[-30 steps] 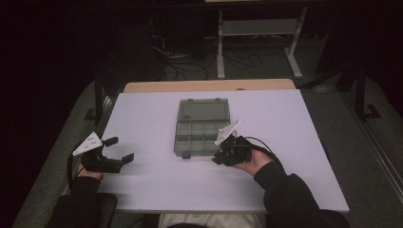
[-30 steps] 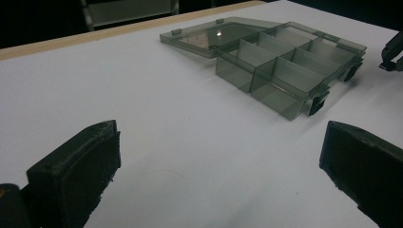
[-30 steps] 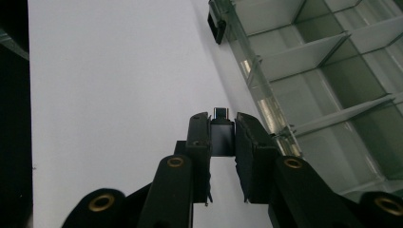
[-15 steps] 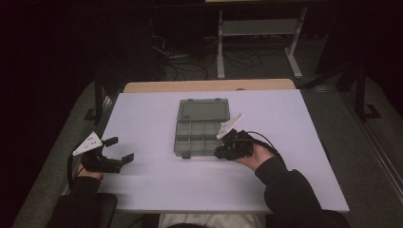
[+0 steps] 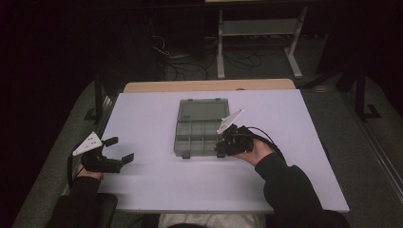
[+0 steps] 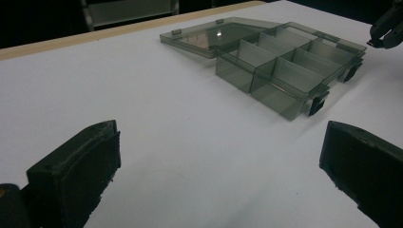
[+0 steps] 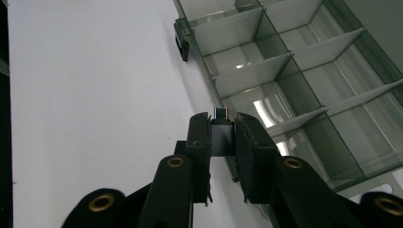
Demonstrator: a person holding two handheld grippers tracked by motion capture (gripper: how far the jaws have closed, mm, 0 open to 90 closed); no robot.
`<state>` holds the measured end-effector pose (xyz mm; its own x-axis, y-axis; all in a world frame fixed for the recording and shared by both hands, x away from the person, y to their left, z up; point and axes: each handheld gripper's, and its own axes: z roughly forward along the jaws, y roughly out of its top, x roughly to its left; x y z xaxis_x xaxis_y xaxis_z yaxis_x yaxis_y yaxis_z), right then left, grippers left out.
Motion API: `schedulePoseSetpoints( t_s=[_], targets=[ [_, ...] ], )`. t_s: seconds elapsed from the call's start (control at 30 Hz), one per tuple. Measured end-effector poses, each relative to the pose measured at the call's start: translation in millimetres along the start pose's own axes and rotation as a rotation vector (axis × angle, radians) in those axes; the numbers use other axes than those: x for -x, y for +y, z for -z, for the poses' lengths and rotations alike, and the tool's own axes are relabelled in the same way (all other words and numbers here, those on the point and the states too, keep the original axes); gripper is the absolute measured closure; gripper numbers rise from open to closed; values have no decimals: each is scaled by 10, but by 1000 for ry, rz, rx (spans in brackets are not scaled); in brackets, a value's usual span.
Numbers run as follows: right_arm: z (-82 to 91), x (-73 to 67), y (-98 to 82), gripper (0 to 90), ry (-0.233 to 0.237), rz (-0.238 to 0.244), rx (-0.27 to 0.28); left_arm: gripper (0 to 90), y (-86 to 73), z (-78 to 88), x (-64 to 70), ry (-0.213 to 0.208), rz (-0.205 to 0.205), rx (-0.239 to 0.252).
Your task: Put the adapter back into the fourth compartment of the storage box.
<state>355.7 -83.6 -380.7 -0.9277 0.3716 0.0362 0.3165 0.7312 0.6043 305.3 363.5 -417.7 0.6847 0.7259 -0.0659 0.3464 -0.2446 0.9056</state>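
A grey see-through organizer box lies open mid-table, its lid flat behind the divided tray; its compartments look empty. My right gripper is at the tray's near right corner. In the right gripper view it is shut on a small dark block with a metal end, held just over the tray's edge. My left gripper rests near the table's left edge, open, with nothing between its jaws. The left gripper view faces the box, with the right gripper beyond it.
The white table top has bare room on both sides of the box and in front. A wooden edge runs along the far side. Beyond it stand a metal frame and cables on the dark floor.
My right gripper has shifted slightly left and forward, closer to the box's near right corner. The left gripper has stayed where it was.
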Motion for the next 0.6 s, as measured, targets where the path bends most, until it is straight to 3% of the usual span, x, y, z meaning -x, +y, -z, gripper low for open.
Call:
schedulePoseSetpoints(
  t_s=[0.6],
  targets=[
    [76,175,74,746,-27,-22,13,0,0,1,0,0,1,2]
  ],
)
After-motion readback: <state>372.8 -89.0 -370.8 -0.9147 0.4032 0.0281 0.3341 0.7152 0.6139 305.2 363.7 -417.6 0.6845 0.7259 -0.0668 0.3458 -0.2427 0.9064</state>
